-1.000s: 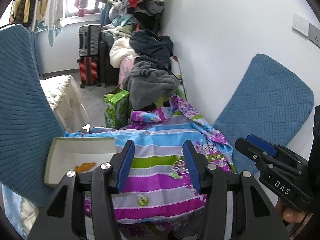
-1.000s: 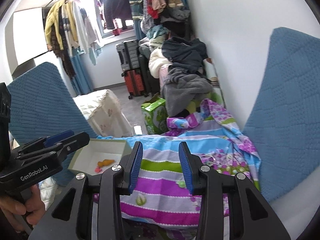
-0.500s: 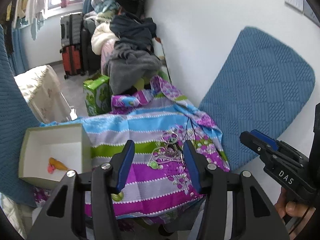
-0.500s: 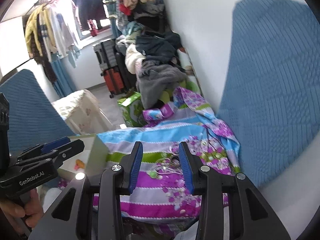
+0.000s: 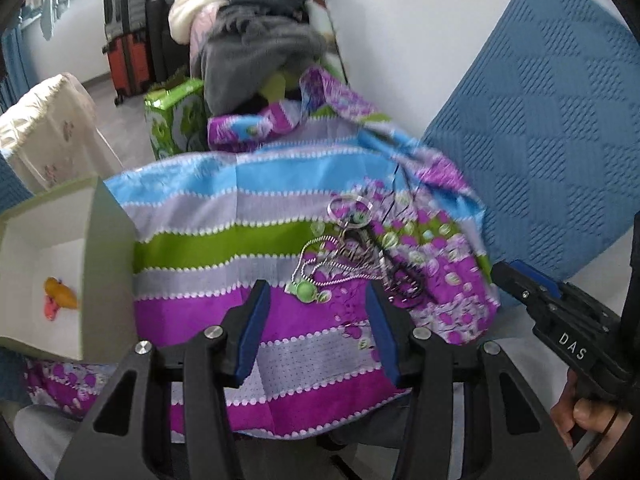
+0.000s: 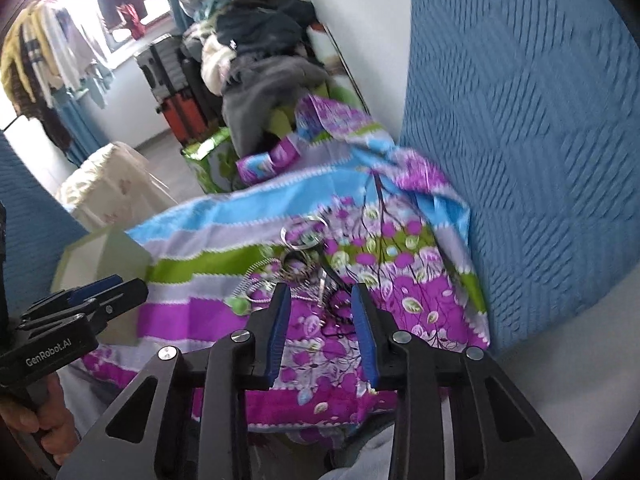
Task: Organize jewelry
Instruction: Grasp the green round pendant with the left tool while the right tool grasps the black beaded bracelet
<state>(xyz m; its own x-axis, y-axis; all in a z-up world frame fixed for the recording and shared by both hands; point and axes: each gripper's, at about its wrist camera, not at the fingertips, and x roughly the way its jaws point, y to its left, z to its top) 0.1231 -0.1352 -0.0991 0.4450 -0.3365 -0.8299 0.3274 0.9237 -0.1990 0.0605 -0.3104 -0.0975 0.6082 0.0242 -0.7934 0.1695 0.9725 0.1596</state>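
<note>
Left wrist view: left gripper (image 5: 316, 300) over striped cloth (image 5: 224, 240), jaws apart, nothing btwn pads, blue pads (image 5: 252, 320) clear of the fabric. Jewelry tangle (image 5: 352, 256) just ahead of the tips, toward cloth's right edge, lying loose: silver ball chain w/ green round pendant (image 5: 306, 291) at near end, silver ring-shaped piece (image 5: 350, 210) at far end, dark cord on right side. Open white box (image 5: 108, 272) at cloth's left edge, w/ small orange item (image 5: 60, 292) and a pink bit beside it inside. Right gripper (image 5: 524, 284) visible at right, off cloth's right edge, hand (image 5: 584, 416) on its handle; opening hard to judge from this angle. Blue cushion (image 5: 552, 128) upright vs. white wall behind cloth's right edge. Green bag (image 5: 176, 120) and heaped clothes beyond far edge.

Right wrist view (motion-blurred): right gripper (image 6: 322, 300) low over same tangle (image 6: 304, 276), jaws narrower than left's and just been closing, but pads not pressing anything; dark cord and part of chain lying btwn the tips, still on cloth (image 6: 192, 268). Ring piece (image 6: 302, 232) just past tips, green pendant (image 6: 240, 304) to the left of them. Left gripper (image 6: 104, 292) at left, near box (image 6: 108, 256), hand (image 6: 36, 428) below it. Cushion (image 6: 520, 160) filling right side.
</note>
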